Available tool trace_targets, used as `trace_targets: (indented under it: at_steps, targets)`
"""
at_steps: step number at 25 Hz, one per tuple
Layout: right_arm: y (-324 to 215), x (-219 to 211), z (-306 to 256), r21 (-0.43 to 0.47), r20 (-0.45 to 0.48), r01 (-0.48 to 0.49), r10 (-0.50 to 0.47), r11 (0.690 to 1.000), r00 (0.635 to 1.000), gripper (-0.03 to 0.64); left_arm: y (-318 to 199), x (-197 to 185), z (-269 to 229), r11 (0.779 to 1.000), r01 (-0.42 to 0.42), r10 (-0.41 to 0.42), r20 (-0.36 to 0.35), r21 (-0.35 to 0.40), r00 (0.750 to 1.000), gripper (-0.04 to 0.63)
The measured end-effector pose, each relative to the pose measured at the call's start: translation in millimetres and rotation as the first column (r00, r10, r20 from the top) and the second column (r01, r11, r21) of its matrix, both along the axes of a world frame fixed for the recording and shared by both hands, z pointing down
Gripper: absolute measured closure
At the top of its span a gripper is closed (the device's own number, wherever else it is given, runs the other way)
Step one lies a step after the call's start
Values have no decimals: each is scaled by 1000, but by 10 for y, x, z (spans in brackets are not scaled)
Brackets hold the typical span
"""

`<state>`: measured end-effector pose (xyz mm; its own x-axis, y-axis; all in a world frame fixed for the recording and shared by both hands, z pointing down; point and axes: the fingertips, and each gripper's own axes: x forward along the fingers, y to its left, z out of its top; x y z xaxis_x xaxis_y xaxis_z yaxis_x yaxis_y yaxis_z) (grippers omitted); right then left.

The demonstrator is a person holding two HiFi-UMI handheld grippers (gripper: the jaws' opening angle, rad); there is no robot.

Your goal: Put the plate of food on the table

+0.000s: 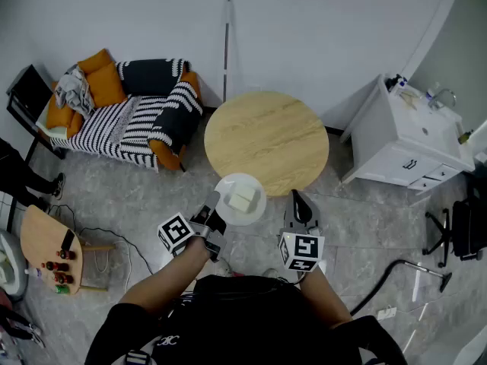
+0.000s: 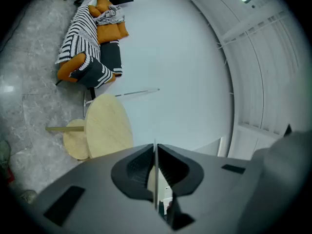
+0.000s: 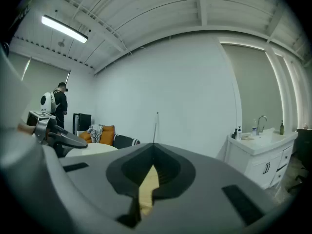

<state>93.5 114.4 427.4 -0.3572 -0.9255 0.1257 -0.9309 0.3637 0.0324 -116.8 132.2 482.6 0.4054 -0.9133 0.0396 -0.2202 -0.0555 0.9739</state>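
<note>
The plate (image 1: 228, 185), carrying pale blocks of food (image 1: 243, 201), hung at the 6 o'clock edge of the round table (image 1: 266, 131) in the head view. How high it sat above the wood could not be told, so it was probably not yet set down.

The left gripper (image 1: 214, 217) had its jaws clamped on the plate's rim at about 8 o'clock. In the left gripper view that rim showed as 1 thin white line pinched between the 2 pads (image 2: 139, 167). This edge grip likely served 2 ends: the jaws stayed clear of the food, and the far side of the plate was free to reach the tabletop first. The gripper pointed level, which would stop the food sliding.

The right gripper (image 1: 302, 204) sat at 3 o'clock from the plate, near it but apart. Its jaws were together at the tips with nothing between them, and only the table's wood showed through the gap behind. It seemed to be an idle spare, parked beside the plate's path and aimed at the table's 5 o'clock edge.
</note>
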Motion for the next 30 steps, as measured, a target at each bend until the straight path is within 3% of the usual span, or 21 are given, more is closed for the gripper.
trace_targets:
  at_steps: [10, 23, 26, 30]
  targets:
    - [-127, 20, 26, 3, 28, 15, -16, 1000, 999, 611, -88, 98, 44, 1000, -10, 10, 4, 5, 1000, 571]
    - [-233, -1, 55, -4, 34, -17, 17, 1000, 999, 611, -165, 76, 43, 1000, -18, 19, -74, 4, 997, 571]
    - [-270, -20, 38, -6, 31, -23, 23, 1000, 999, 611, -196, 6, 99, 1000, -16, 15, -40, -19, 999, 571]
    - [-282, -104, 25, -8, 21, -25, 26, 1000, 999, 611, -244, -84, 98, 1000, -19, 19, -45, -9, 999, 572]
